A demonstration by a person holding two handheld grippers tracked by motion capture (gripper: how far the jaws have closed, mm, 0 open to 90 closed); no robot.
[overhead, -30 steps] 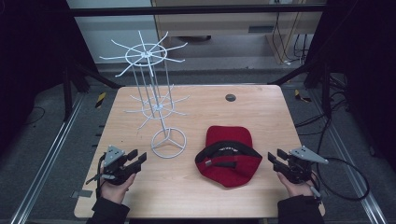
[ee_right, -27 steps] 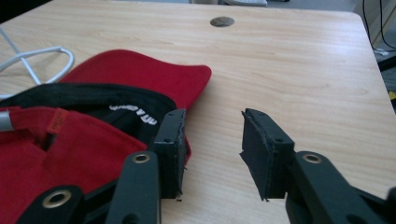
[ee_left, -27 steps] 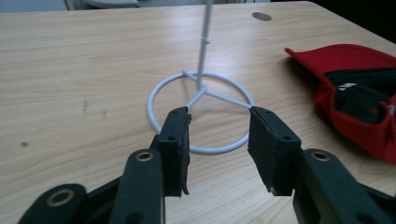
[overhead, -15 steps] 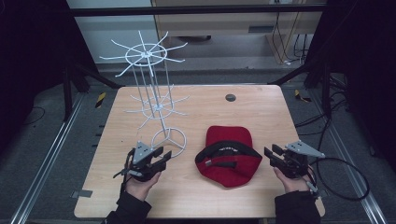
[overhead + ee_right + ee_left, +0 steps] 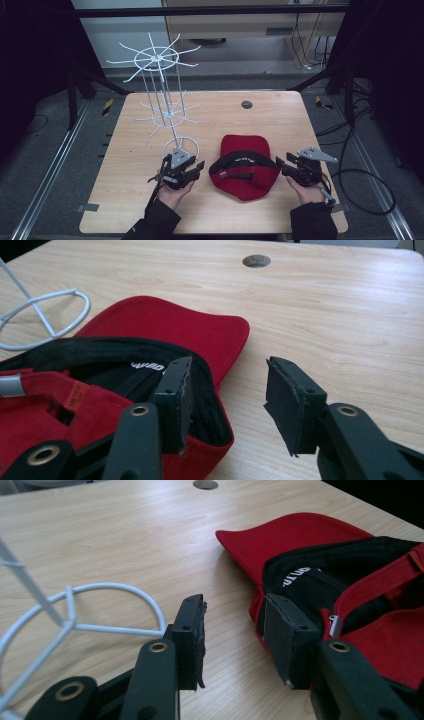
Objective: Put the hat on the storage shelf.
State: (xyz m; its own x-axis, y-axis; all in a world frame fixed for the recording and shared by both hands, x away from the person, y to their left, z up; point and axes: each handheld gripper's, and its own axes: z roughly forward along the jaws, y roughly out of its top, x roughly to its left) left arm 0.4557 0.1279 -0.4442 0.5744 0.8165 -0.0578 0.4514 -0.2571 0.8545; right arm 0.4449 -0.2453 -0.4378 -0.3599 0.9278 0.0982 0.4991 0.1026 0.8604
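The left hand-held gripper (image 5: 196, 167) is beside the red cap (image 5: 247, 167), its jaws apart and holding nothing. The right hand-held gripper (image 5: 281, 162) has just been opening, with the cap's rim between its jaws on the table (image 5: 280, 115).

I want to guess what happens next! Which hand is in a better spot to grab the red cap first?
Probably the right gripper: the red cap rim already sits between its open jaws. The left gripper is open beside the cap, with bare table between its jaws.
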